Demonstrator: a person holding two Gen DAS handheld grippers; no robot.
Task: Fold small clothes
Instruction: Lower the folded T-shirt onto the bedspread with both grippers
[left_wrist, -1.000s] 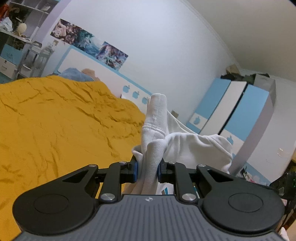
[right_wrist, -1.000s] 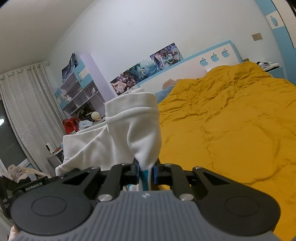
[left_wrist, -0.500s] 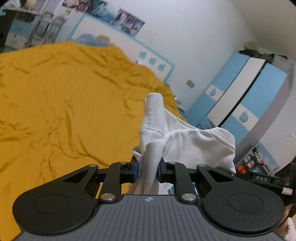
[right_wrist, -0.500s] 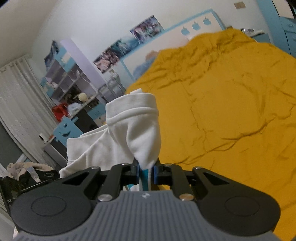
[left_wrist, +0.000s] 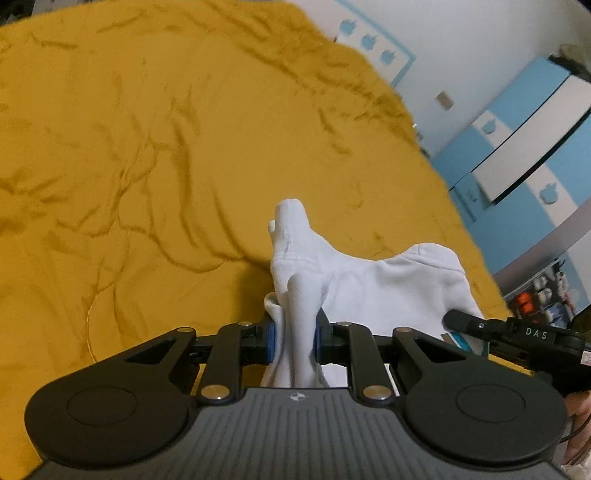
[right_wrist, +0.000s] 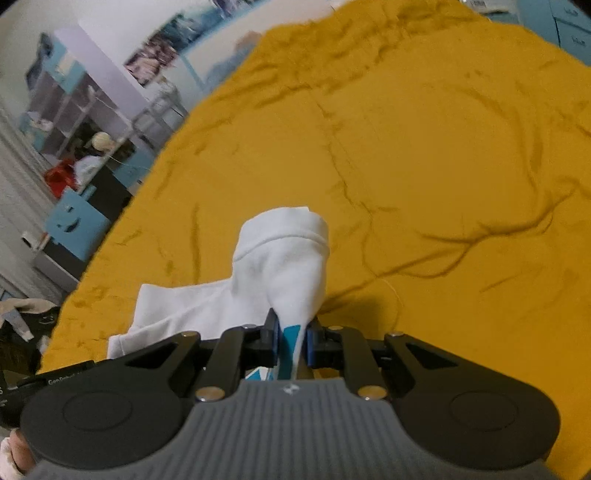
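Note:
A small white garment (left_wrist: 373, 280) with a teal print hangs stretched between my two grippers over the mustard-yellow bed. My left gripper (left_wrist: 294, 341) is shut on a bunched hem of it, and a sleeve end pokes up past the jaws. My right gripper (right_wrist: 291, 341) is shut on the other side of the white garment (right_wrist: 284, 254), where a cuff stands up and the rest trails off to the left. In the left wrist view the other gripper (left_wrist: 517, 338) shows at the right edge. Both grippers tilt down toward the bedspread.
The wrinkled yellow bedspread (left_wrist: 166, 155) fills most of both views. Blue and white wardrobes (left_wrist: 524, 155) stand right of the bed. Shelves and a cluttered desk (right_wrist: 74, 122) lie past its left edge. A white headboard (left_wrist: 373, 44) is at the far end.
Both grippers have sunk and tipped downward with the garment still held; wall and ceiling have left the views and the bedspread now fills them. The grips look unchanged.

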